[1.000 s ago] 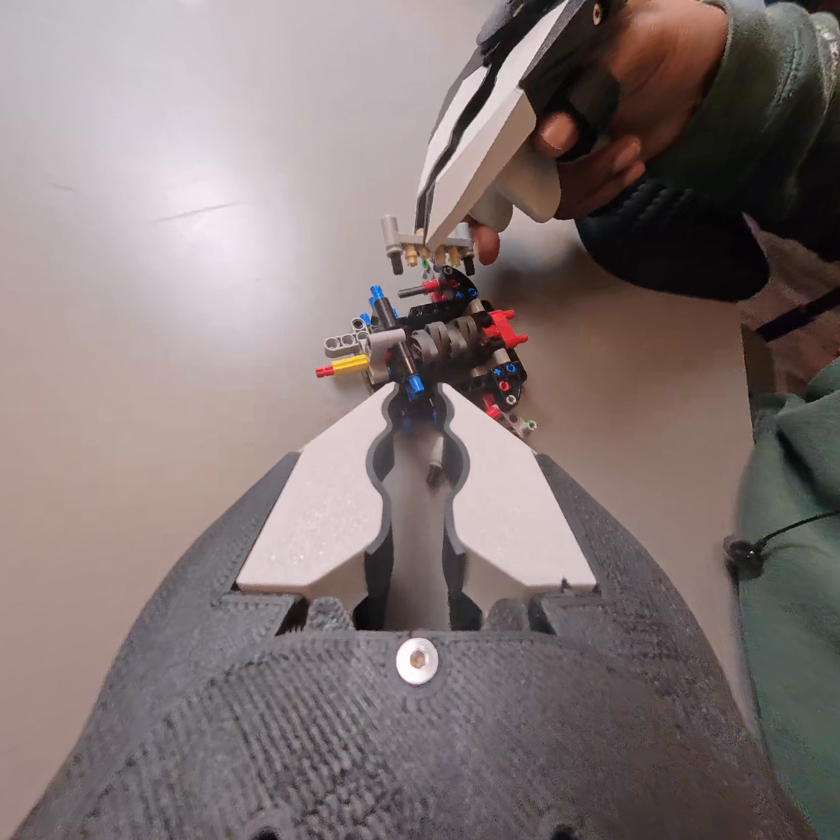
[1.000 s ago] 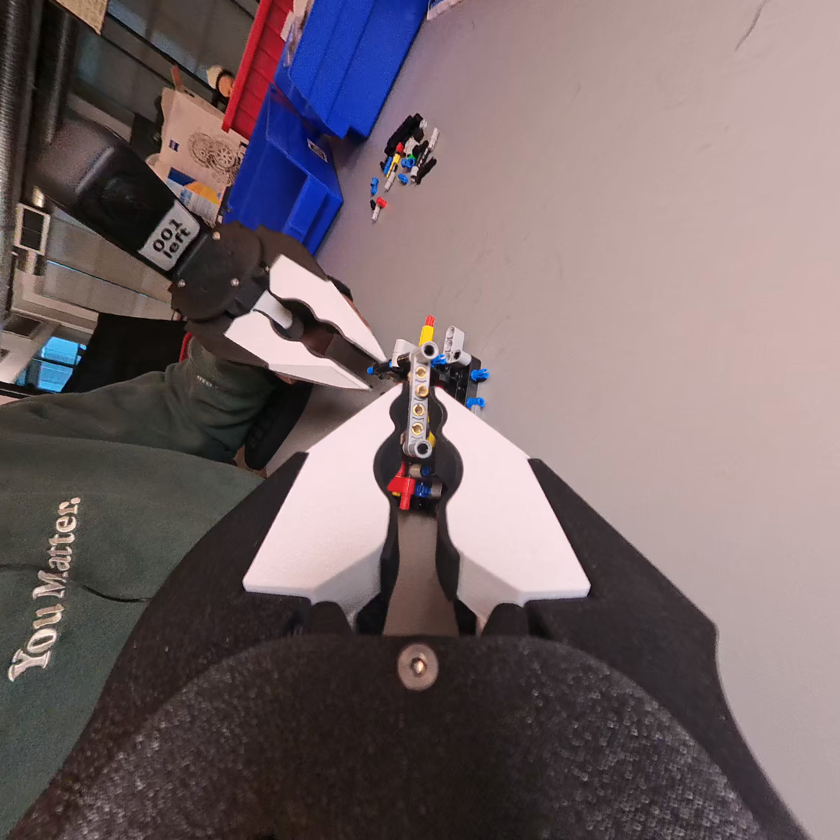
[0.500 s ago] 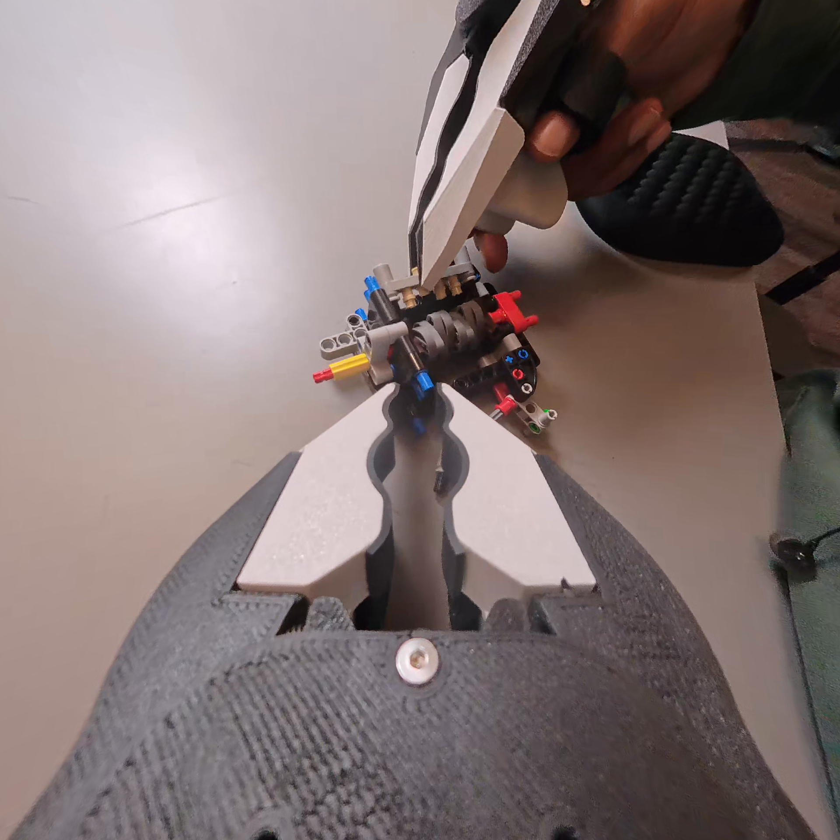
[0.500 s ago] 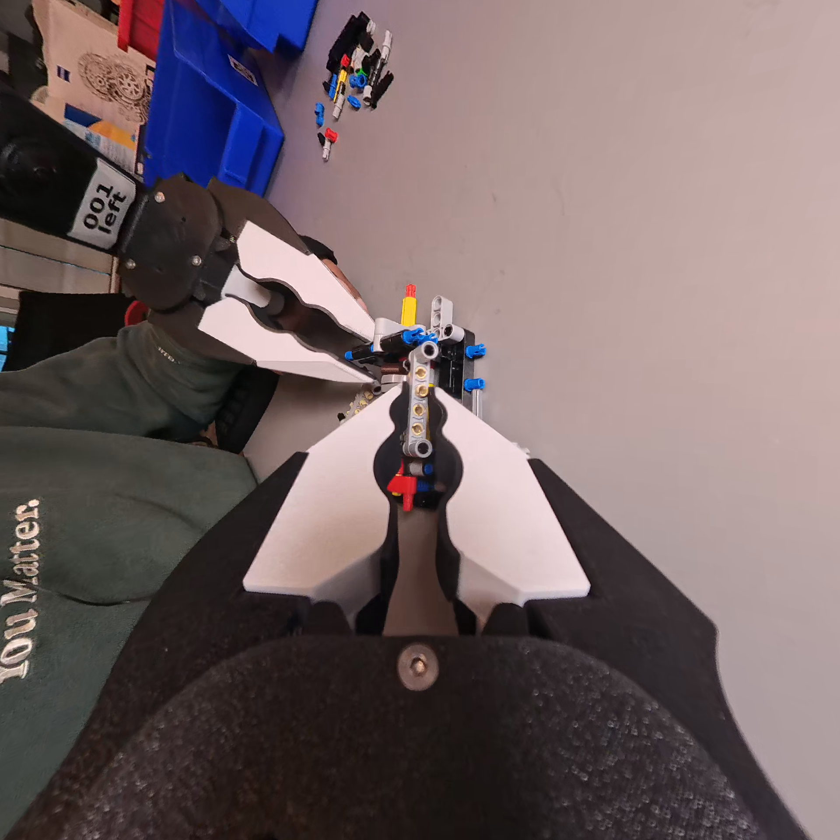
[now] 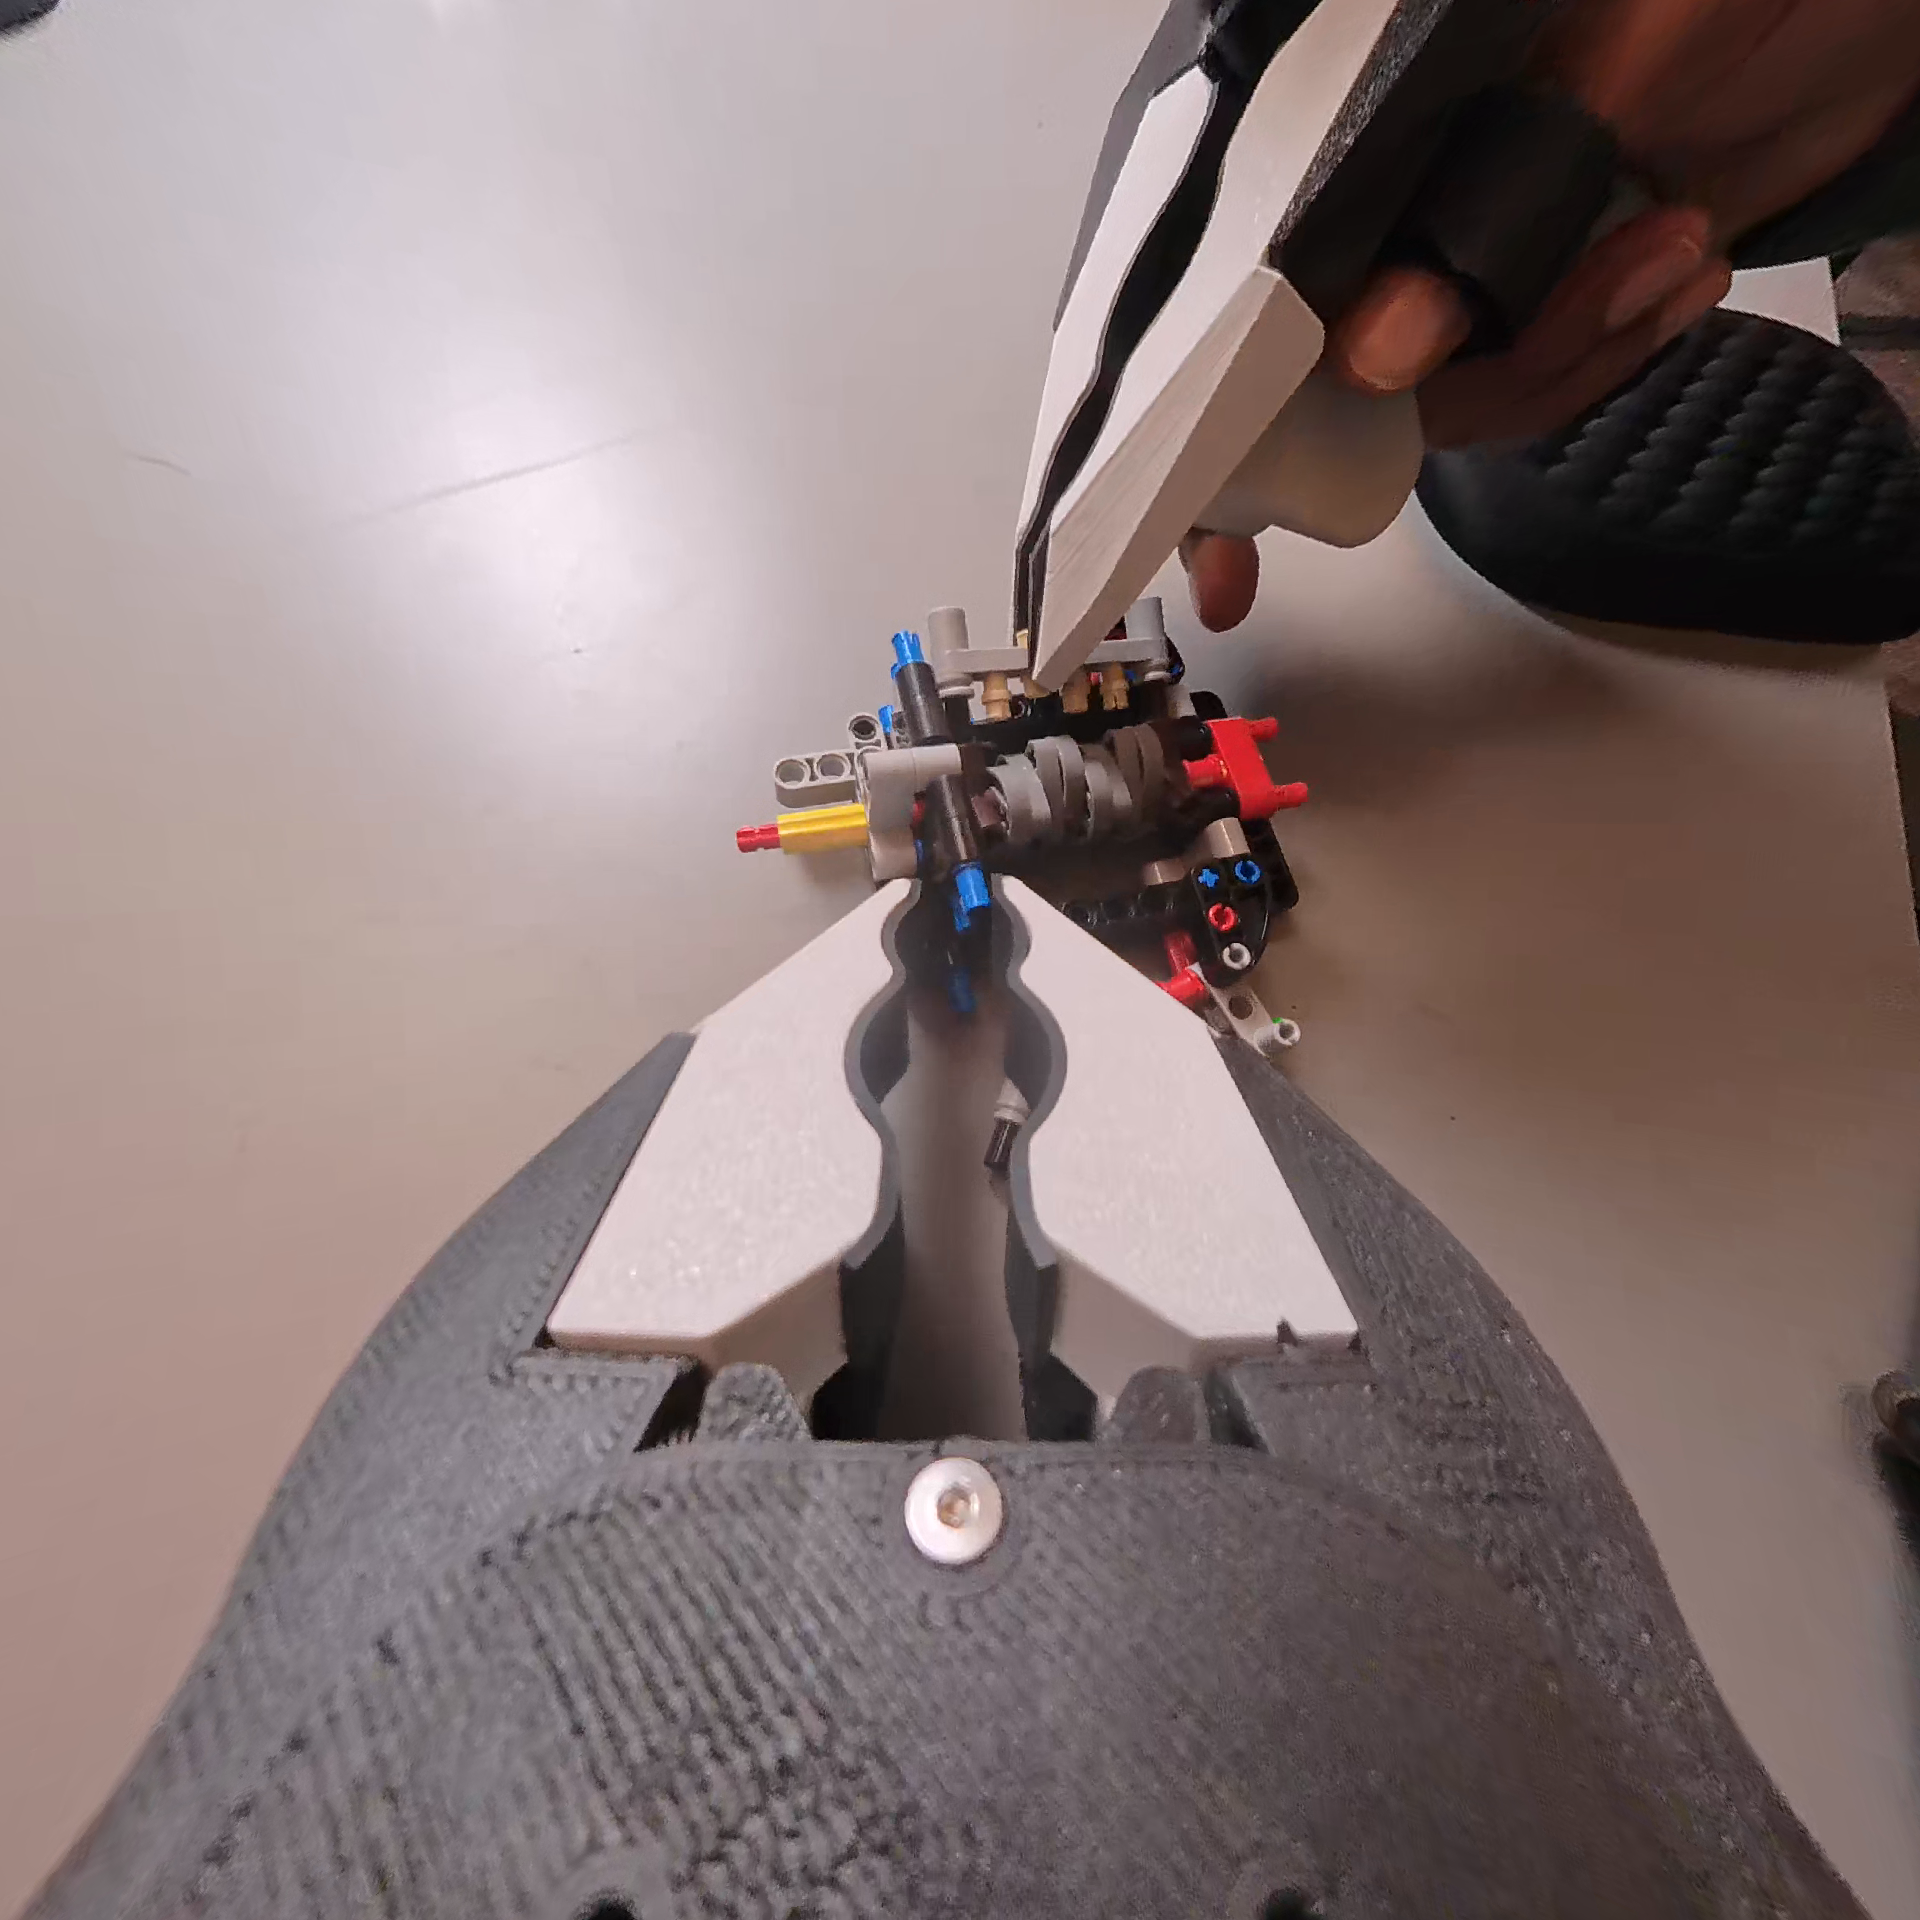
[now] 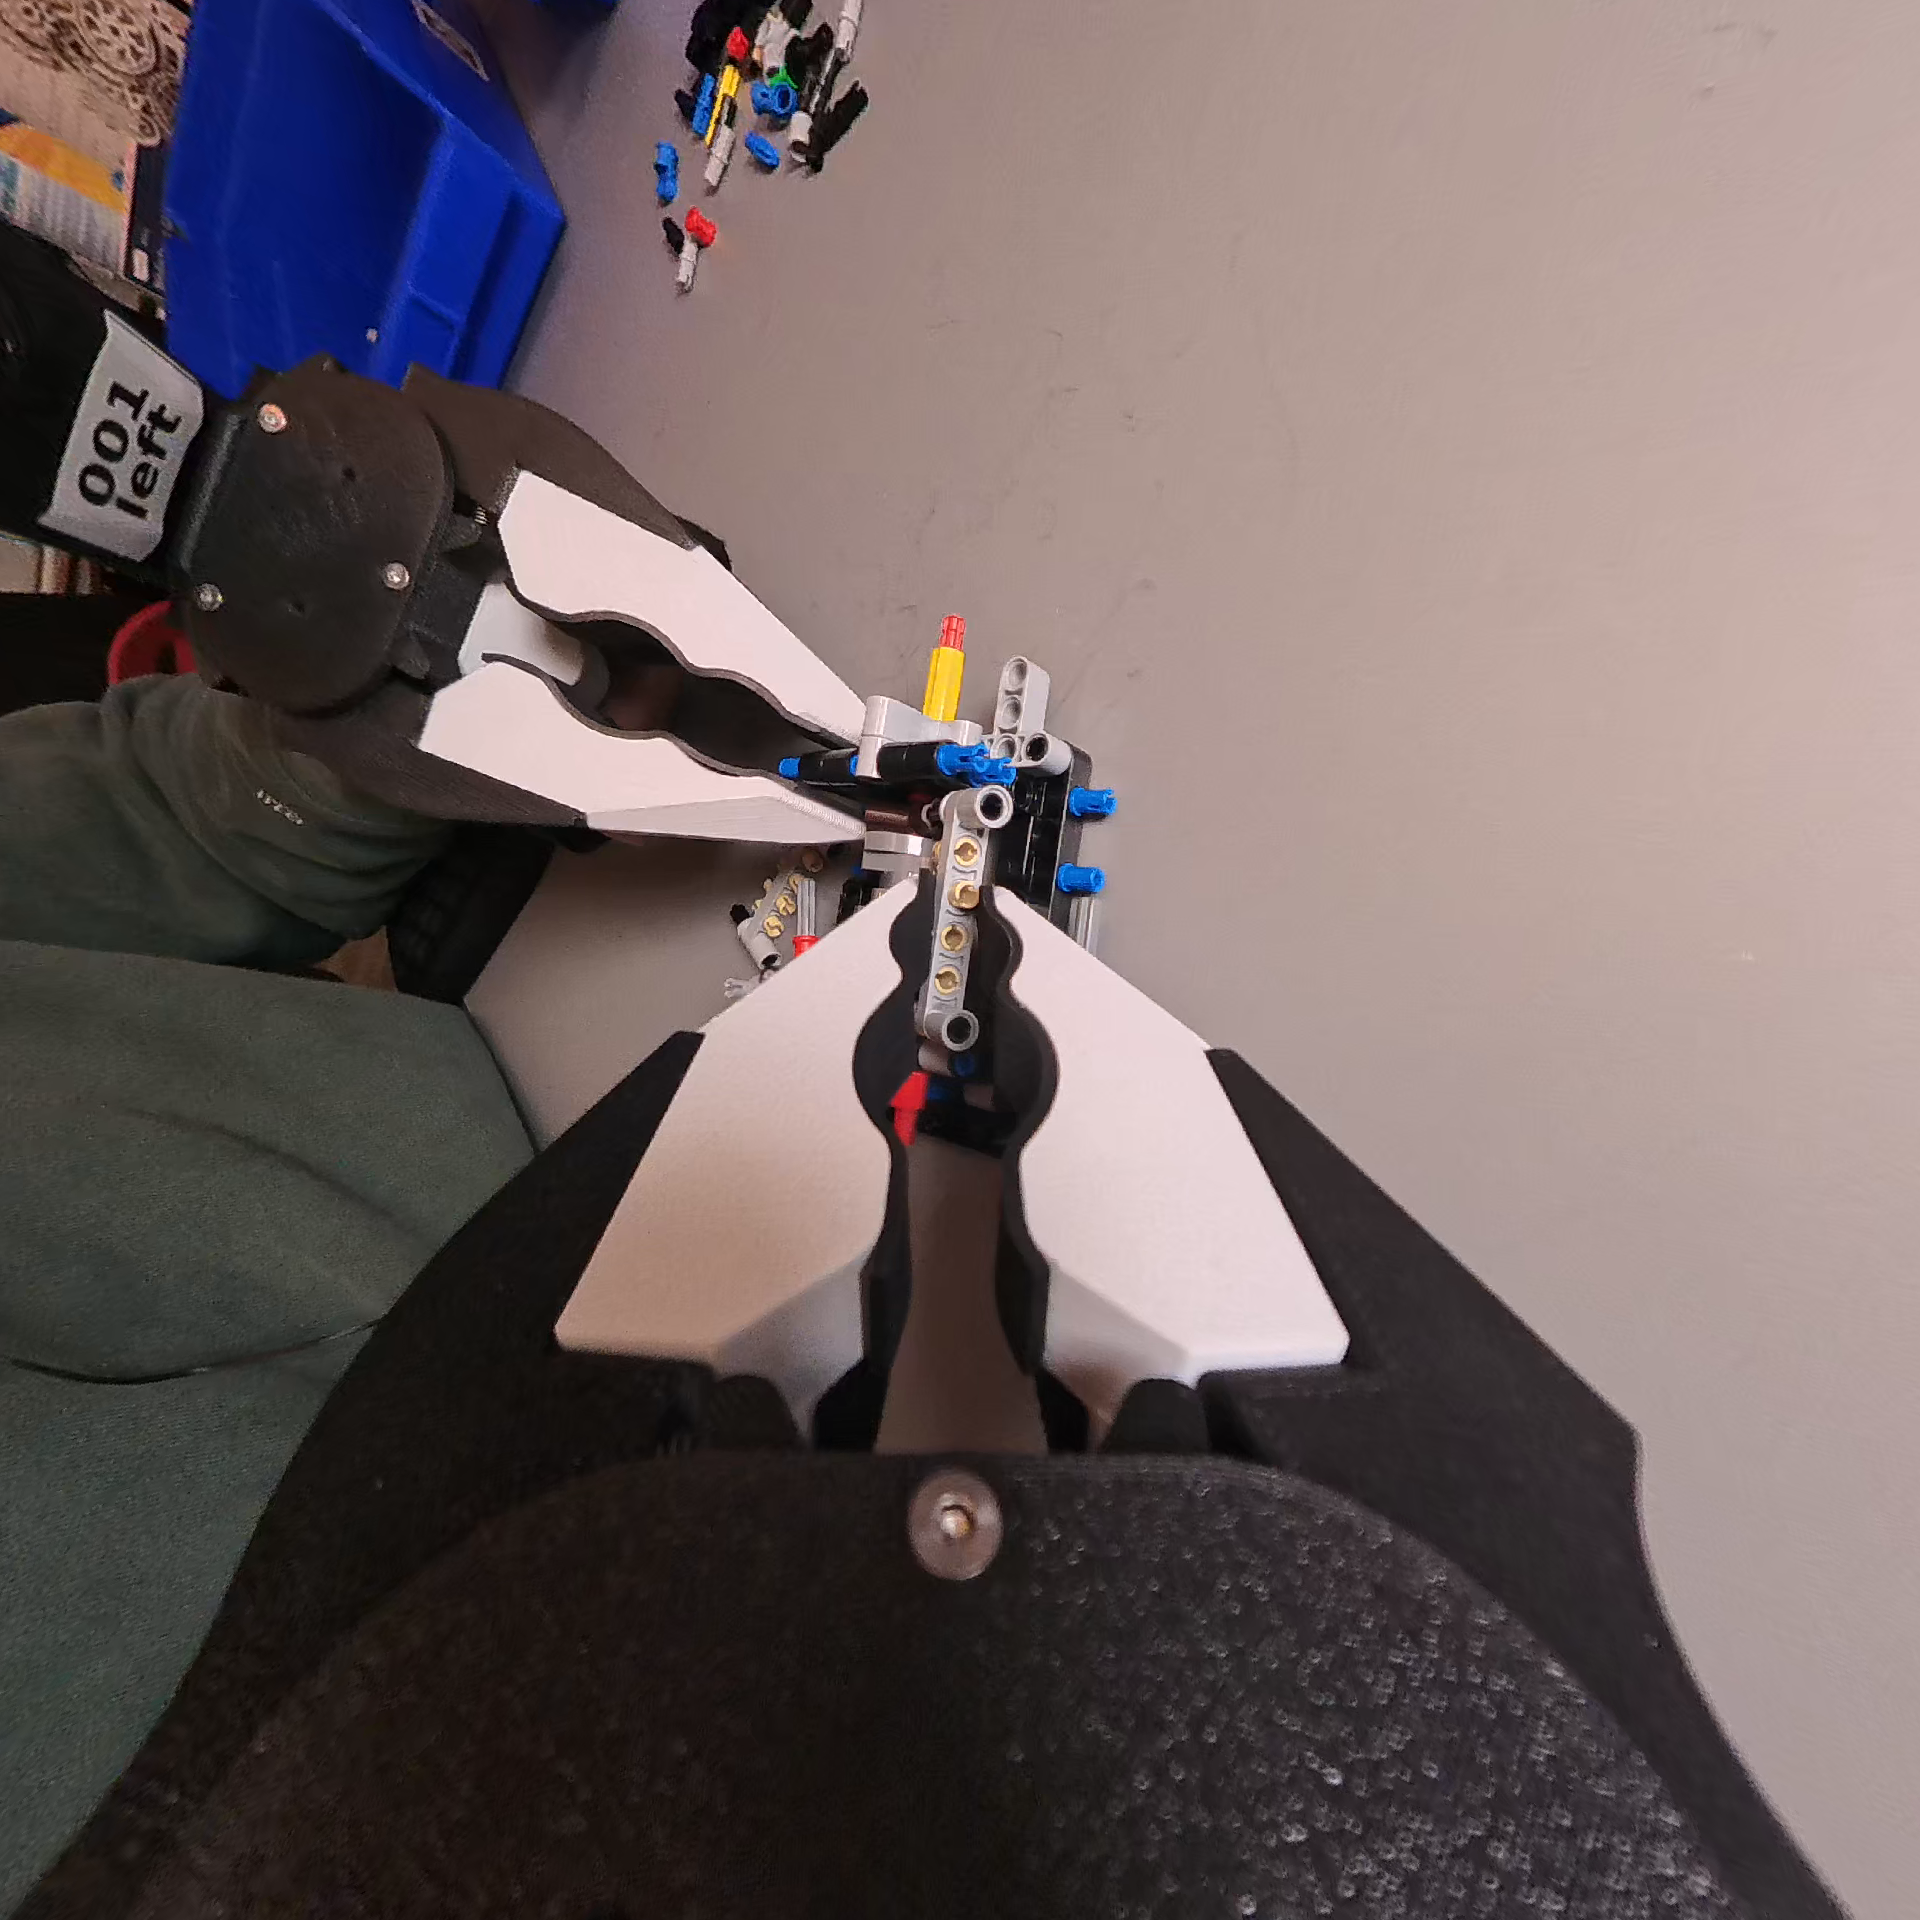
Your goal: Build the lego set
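The partly built lego assembly (image 5: 1081, 800), black and grey with red, yellow and blue pins, sits on the grey table. My left gripper (image 5: 956, 899) is shut on its black axle with blue ends (image 5: 961, 883). In the right wrist view the left gripper (image 6: 852, 779) comes in from the left. My right gripper (image 6: 956, 894) is shut on a grey beam with tan pins (image 6: 958, 914). It holds the beam against the top of the assembly (image 6: 1039, 810). In the left wrist view the right gripper (image 5: 1034, 665) comes down from the upper right onto the beam (image 5: 982, 657).
A pile of loose lego pieces (image 6: 769, 104) lies farther off on the table, next to a blue bin (image 6: 343, 187). A small black pin (image 5: 1003, 1138) and a small grey piece (image 5: 1247, 1023) lie near the assembly. The table edge (image 5: 1886, 831) runs close on the right. My hands' fingertips stand some 4 centimetres from each other.
My right gripper has brought the grey beam down from above the assembly until its tan pins meet the top. My left gripper has kept its hold.
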`<act>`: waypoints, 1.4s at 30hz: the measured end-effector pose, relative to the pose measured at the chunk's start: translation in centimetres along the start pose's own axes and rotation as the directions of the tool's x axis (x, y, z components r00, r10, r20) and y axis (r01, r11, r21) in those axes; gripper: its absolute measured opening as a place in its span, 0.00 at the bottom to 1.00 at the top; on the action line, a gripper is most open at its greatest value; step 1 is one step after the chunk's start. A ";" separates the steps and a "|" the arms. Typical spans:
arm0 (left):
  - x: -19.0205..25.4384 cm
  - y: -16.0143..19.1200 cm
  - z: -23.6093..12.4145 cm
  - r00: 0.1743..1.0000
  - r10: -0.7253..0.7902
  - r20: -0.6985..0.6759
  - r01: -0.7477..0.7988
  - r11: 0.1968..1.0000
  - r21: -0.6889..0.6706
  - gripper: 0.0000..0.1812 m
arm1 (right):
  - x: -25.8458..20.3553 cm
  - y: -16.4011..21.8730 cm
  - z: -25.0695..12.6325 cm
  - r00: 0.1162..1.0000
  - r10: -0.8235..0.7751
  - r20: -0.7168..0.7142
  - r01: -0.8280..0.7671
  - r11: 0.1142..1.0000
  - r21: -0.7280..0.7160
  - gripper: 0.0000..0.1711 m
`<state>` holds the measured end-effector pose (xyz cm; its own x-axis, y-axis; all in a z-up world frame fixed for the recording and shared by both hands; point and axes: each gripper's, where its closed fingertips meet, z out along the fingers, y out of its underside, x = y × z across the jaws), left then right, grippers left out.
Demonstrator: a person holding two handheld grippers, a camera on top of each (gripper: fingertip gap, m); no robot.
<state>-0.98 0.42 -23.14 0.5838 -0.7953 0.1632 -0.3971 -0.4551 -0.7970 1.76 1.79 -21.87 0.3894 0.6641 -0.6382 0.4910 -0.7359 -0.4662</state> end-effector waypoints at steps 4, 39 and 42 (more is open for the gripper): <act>-0.1 0.2 0.2 0.999 0.006 0.033 -0.005 1.000 -0.015 0.05 | -0.3 0.3 0.1 0.999 -0.032 -0.021 0.032 0.999 -0.028 0.03; 0.9 0.3 0.1 0.996 0.071 0.047 -0.070 0.997 -0.021 0.11 | -1.3 1.0 0.1 0.997 -0.049 -0.055 0.048 0.999 -0.014 0.03; 0.8 0.2 -0.2 0.997 0.068 0.047 -0.067 0.998 -0.012 0.09 | -0.7 1.0 -0.4 0.997 -0.024 -0.072 0.025 1.000 0.007 0.03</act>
<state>-0.69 -0.37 -23.07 0.5880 -0.8047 0.0816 -0.4438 -0.4053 -0.7992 2.25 0.62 -21.64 0.4329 0.6895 -0.5806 0.4949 -0.7202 -0.4863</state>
